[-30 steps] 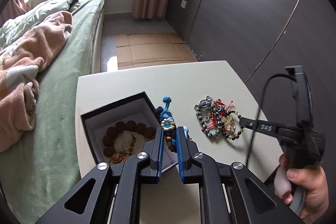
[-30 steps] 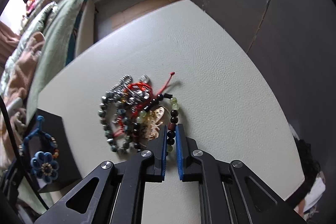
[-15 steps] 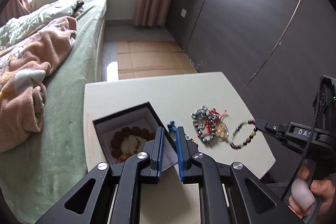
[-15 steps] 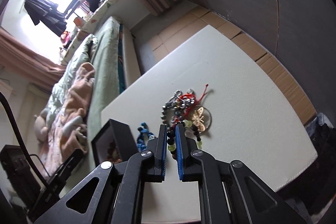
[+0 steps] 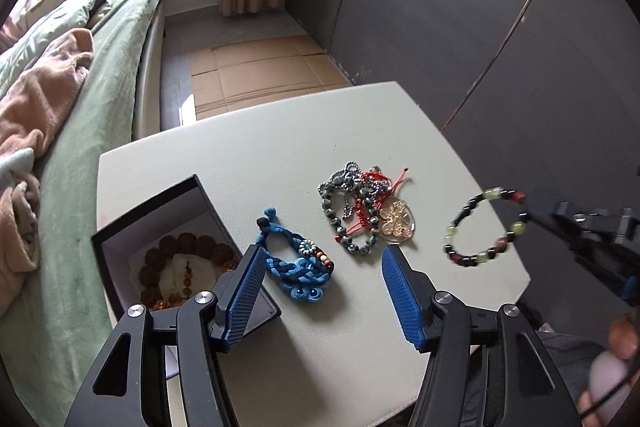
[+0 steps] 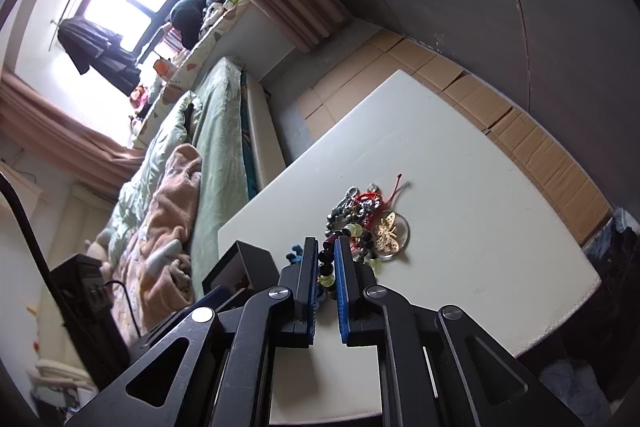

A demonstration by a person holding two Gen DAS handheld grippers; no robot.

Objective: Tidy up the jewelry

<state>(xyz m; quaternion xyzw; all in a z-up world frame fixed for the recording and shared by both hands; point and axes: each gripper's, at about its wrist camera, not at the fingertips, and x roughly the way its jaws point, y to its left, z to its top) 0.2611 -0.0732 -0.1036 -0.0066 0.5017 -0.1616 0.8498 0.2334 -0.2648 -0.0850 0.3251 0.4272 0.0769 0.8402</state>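
My left gripper (image 5: pixel 322 263) is open and empty above the table. Below it lies a blue braided bracelet (image 5: pixel 294 263), next to an open black box (image 5: pixel 148 211) that holds a brown bead bracelet (image 5: pixel 188 247). A tangled pile of jewelry (image 5: pixel 366 215) with a gold pendant lies mid-table; it also shows in the right wrist view (image 6: pixel 370 217). My right gripper (image 6: pixel 327 263) is shut on a black and green bead bracelet (image 5: pixel 484 227), held in the air above the table's right part; the beads show between its fingers (image 6: pixel 326 263).
The white table (image 5: pixel 280 155) stands beside a bed (image 5: pixel 80 75) with green and pink blankets on the left. A dark wardrobe wall (image 5: pixel 460 7) is at the right. Cardboard (image 5: pixel 260 71) covers the floor beyond the table.
My left gripper has opened and let go of the blue braided bracelet, which now lies on the table by the box. My right gripper has lifted the bead bracelet off the pile.
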